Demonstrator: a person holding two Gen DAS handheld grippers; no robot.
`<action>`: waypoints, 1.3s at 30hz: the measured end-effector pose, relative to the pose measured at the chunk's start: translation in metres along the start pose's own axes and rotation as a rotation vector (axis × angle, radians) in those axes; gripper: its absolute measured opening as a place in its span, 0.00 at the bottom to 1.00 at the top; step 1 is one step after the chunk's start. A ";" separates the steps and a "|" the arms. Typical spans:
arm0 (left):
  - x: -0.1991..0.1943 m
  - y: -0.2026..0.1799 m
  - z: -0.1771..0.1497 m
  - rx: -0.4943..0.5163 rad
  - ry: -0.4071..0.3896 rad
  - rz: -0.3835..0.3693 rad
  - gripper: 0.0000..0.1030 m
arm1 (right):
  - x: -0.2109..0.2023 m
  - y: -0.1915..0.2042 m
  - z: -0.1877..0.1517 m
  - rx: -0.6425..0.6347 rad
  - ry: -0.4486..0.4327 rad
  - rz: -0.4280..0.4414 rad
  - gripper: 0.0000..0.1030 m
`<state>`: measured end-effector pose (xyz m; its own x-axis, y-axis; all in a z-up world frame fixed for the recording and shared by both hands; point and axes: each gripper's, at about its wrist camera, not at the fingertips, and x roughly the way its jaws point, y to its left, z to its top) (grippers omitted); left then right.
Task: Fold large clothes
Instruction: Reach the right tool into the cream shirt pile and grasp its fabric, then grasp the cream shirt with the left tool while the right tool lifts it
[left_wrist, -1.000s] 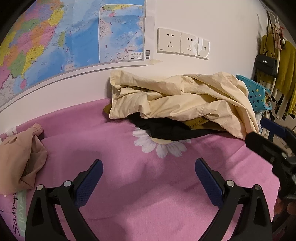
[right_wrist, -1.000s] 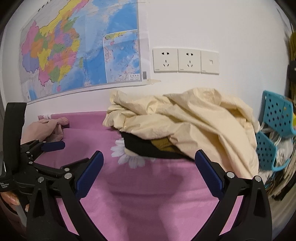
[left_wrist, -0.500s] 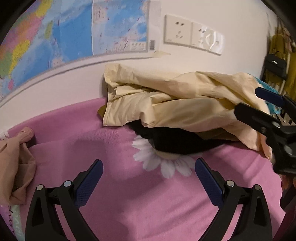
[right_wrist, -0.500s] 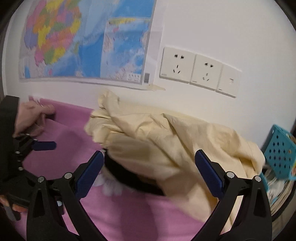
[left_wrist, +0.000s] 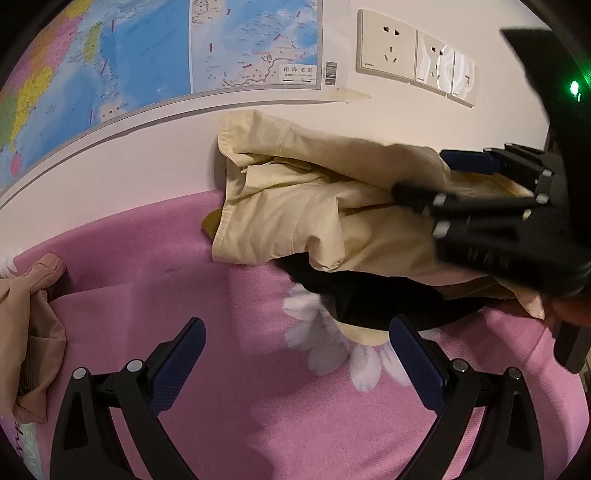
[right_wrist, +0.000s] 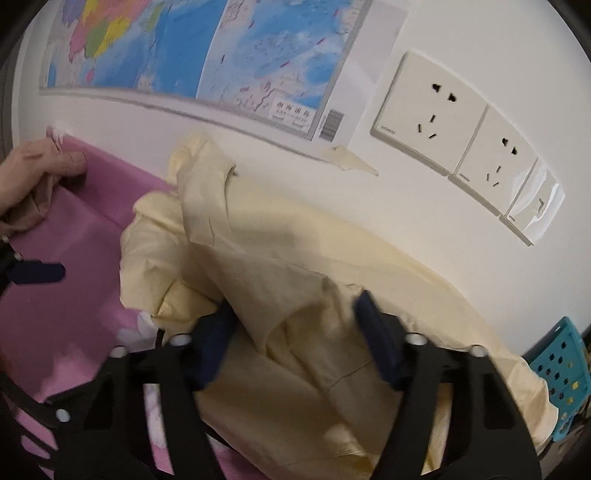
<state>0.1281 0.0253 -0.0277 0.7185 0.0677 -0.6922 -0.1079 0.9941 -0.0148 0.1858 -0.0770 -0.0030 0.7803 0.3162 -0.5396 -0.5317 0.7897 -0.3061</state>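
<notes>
A crumpled cream garment (left_wrist: 295, 206) lies heaped against the wall on the pink bedsheet (left_wrist: 184, 277), over a black garment (left_wrist: 369, 299). My right gripper (right_wrist: 295, 332) is pushed into the top of the cream garment (right_wrist: 280, 266). Its jaws are closing with a ridge of the cloth between them, and the pads do not visibly pinch it. In the left wrist view the right gripper (left_wrist: 432, 177) reaches in from the right. My left gripper (left_wrist: 295, 354) hovers open over the bare sheet in front of the pile, holding nothing.
A peach garment (left_wrist: 33, 332) lies bunched at the sheet's left edge. A map (left_wrist: 147, 55) and wall sockets (right_wrist: 428, 114) hang on the wall right behind the pile. A teal perforated basket (right_wrist: 561, 365) stands at the far right.
The right gripper moved forward and rolled onto the cream garment, and its jaws narrowed around a fold. The left gripper came closer to the pile, still open.
</notes>
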 end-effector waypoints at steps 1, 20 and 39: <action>0.000 0.000 0.000 -0.001 0.000 -0.002 0.93 | -0.005 -0.004 0.002 0.005 -0.010 0.013 0.36; 0.012 0.010 0.000 -0.028 0.020 -0.037 0.93 | -0.031 -0.050 0.028 0.112 -0.078 0.074 0.08; 0.000 0.015 0.016 -0.145 -0.149 -0.330 0.93 | -0.217 -0.152 0.055 0.389 -0.413 0.170 0.06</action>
<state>0.1379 0.0412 -0.0162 0.8214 -0.2313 -0.5213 0.0572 0.9429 -0.3282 0.1156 -0.2369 0.2032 0.7998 0.5720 -0.1820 -0.5615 0.8201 0.1100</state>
